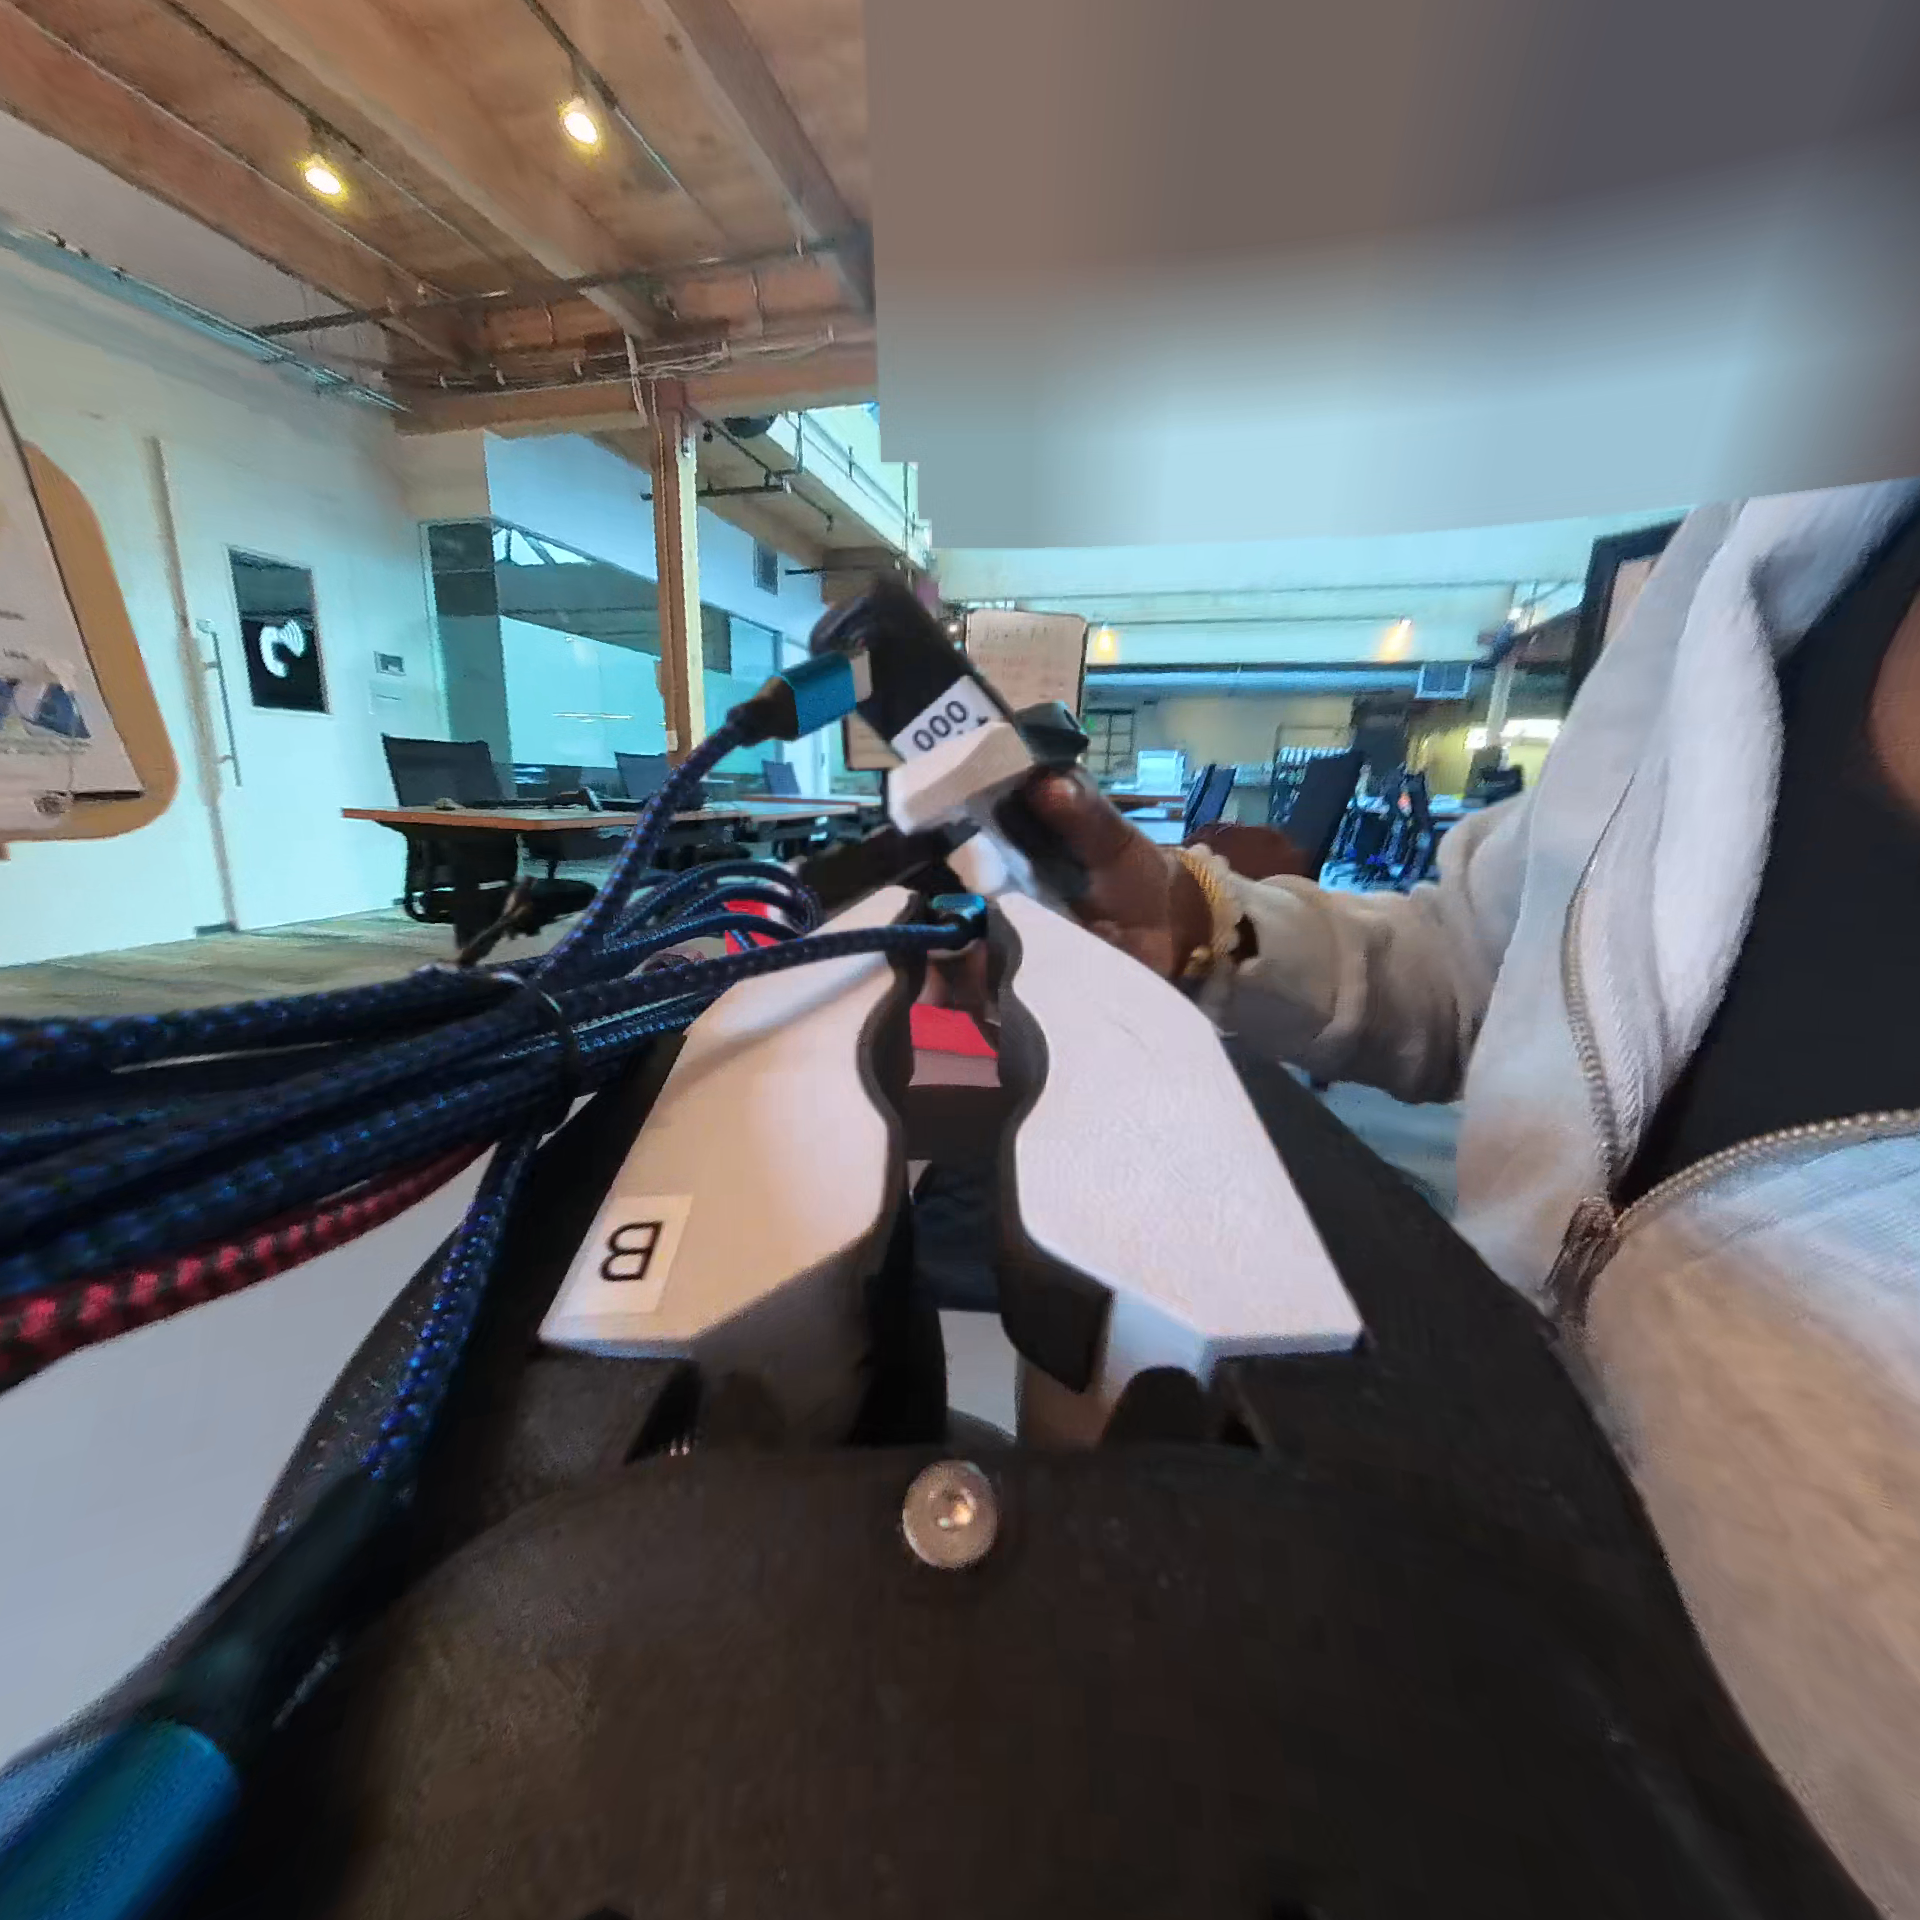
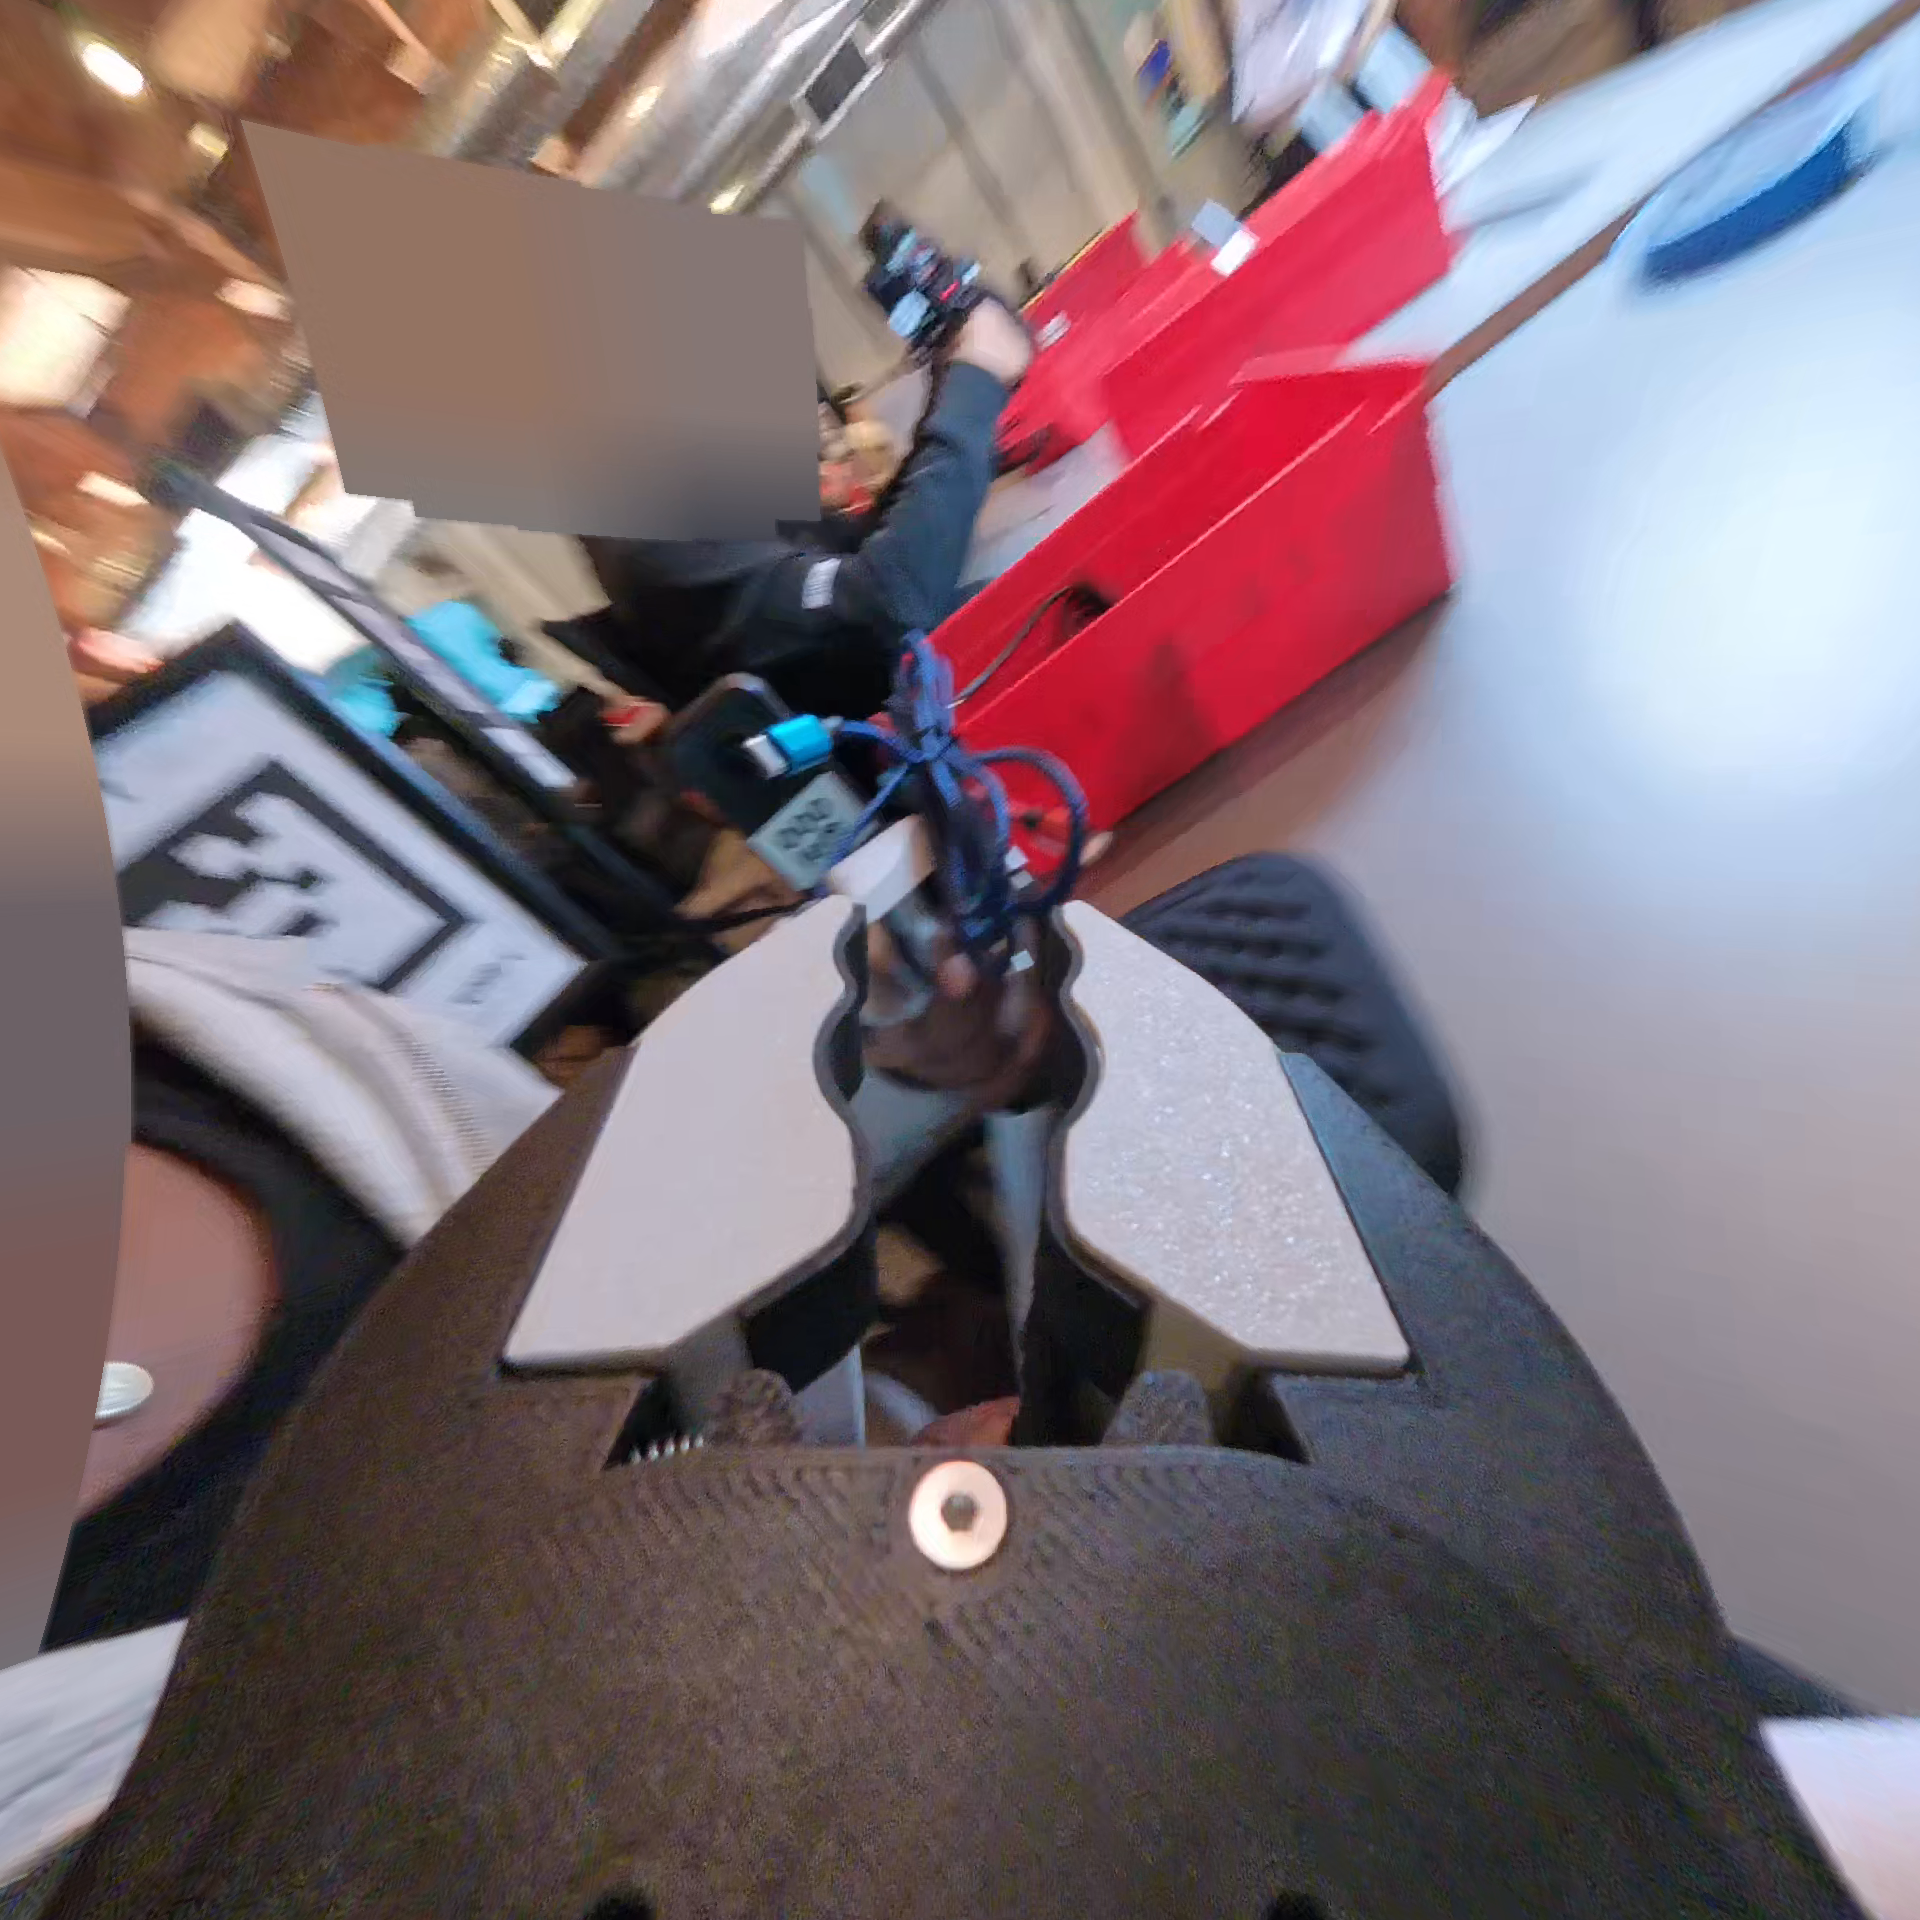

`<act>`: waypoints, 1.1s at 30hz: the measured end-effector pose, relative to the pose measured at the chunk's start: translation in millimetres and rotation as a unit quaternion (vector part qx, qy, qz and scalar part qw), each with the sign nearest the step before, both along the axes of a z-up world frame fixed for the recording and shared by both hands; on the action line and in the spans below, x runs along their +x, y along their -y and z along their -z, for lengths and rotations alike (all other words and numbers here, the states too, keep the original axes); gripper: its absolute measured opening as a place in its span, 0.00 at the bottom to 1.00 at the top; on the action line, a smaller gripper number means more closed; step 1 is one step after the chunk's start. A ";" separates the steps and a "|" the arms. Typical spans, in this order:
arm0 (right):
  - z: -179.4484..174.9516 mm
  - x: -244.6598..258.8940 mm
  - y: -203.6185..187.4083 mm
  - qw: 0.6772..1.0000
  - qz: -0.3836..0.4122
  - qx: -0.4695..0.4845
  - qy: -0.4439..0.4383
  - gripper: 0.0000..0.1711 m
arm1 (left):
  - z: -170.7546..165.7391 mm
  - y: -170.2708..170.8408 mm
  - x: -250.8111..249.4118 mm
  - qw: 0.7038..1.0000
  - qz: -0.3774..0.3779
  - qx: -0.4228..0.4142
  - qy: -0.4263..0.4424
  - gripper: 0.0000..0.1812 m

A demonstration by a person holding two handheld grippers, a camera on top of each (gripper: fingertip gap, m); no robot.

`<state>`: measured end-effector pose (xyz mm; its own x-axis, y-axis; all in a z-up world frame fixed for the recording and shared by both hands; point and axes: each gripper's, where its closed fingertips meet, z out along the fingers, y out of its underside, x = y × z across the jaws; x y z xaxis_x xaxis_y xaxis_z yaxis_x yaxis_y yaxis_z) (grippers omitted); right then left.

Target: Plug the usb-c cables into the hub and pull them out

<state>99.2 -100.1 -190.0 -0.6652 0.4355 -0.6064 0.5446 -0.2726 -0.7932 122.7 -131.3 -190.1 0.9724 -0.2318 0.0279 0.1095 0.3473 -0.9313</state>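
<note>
While left gripper [image 1: 956, 925] pinches blue braided cable [image 1: 727, 966], right gripper [image 2: 966, 920] gapes near black hub [image 2: 717, 738]

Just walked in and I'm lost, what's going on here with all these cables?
A person is working a bundle of USB-C cables and a black hub. A hand holds the hub up, a blue-ended plug seemingly seated in it. The left gripper is pinched on another blue braided cable from the bundle. The right gripper is open and empty.
</note>
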 end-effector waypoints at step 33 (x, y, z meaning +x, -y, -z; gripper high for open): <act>-15.5 3.9 -7.0 0.989 0.024 -0.053 -0.138 0.10 | -14.0 5.5 -19.4 0.993 -0.019 0.080 0.090 0.06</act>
<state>103.1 -93.1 -174.5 -0.7926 0.4138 -0.4479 0.2952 -0.3823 -0.8756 103.3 -136.8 -176.1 0.9629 -0.2109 0.1682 0.2537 0.4960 -0.8304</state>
